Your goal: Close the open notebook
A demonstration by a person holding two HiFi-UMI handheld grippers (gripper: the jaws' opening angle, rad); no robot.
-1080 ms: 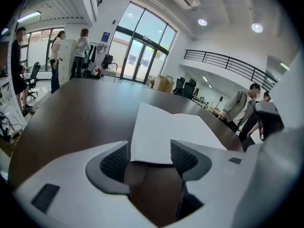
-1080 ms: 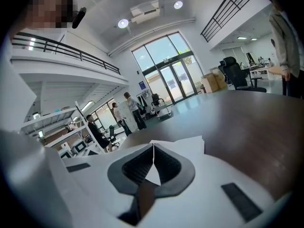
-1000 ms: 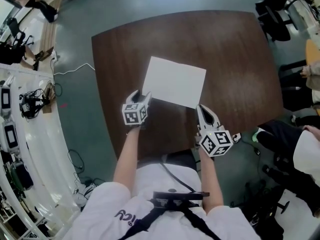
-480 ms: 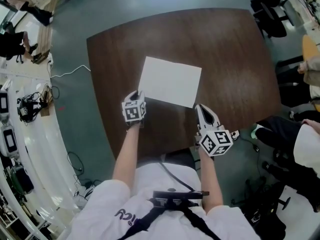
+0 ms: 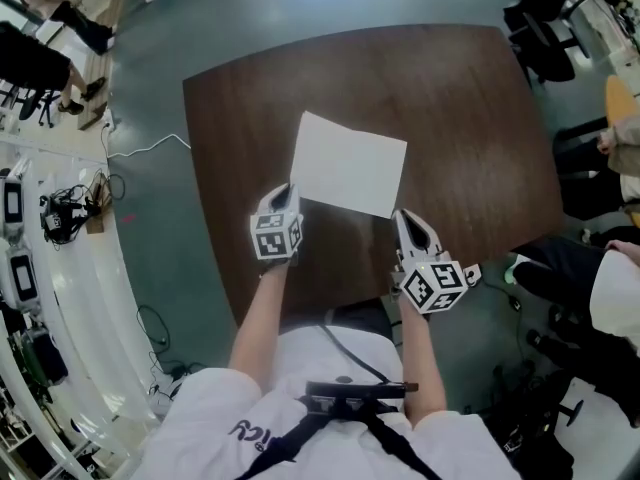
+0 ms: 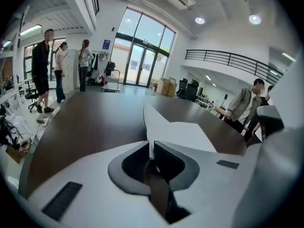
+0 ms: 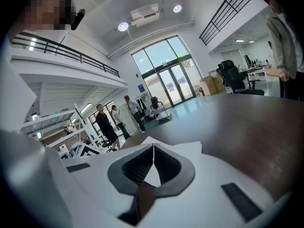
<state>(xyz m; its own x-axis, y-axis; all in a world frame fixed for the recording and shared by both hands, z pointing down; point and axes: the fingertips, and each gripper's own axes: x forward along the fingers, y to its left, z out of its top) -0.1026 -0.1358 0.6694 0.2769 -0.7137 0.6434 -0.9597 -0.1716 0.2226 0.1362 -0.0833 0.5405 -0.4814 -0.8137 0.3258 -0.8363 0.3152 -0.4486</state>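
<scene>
In the head view the left gripper (image 5: pixel 285 196), whose jaws have just been closing with a page of the notebook (image 5: pixel 350 163) between them, covers that notebook's near left corner, and any spine or ruling is too small to tell. The table's (image 5: pixel 450 98) near edge is hidden behind the wearer (image 5: pixel 330 408), whom the lower picture edge cuts off, and a bystander (image 5: pixel 612 303) at the right is cut by the right edge. In the right gripper view the jaws hide most of the notebook, and the right edge cuts an onlooker (image 7: pixel 284 42).
</scene>
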